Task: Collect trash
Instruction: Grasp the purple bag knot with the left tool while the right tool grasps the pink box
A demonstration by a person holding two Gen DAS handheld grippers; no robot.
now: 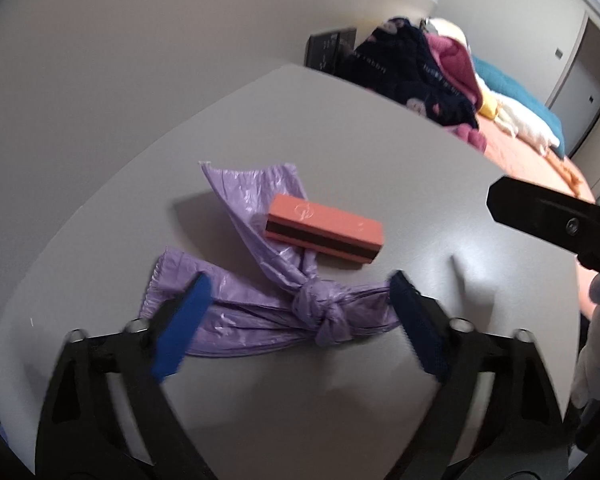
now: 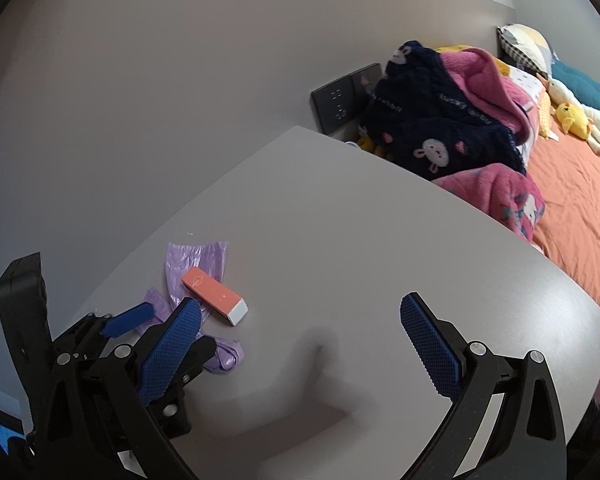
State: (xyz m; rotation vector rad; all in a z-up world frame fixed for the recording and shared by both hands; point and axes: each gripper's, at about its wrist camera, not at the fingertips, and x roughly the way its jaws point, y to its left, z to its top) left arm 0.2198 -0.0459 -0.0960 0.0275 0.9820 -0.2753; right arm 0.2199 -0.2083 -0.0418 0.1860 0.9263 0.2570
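Between the open left jaws, knotted purple bag (image 1: 320,312)

A bedroom in a home is shown. A bed (image 2: 572,216) covered by an orange sheet is seen beside a grey desk (image 2: 340,240). Fleece blankets (image 2: 452,120) in navy and pink, printed with rabbit figures, are heaped at the bed's near end. Pillows (image 2: 524,40) and soft toys (image 2: 572,116) are laid along the wall. A dark socket panel (image 2: 340,100) is mounted on the plain wall, and cupboard doors (image 1: 576,64) are visible behind the bed.
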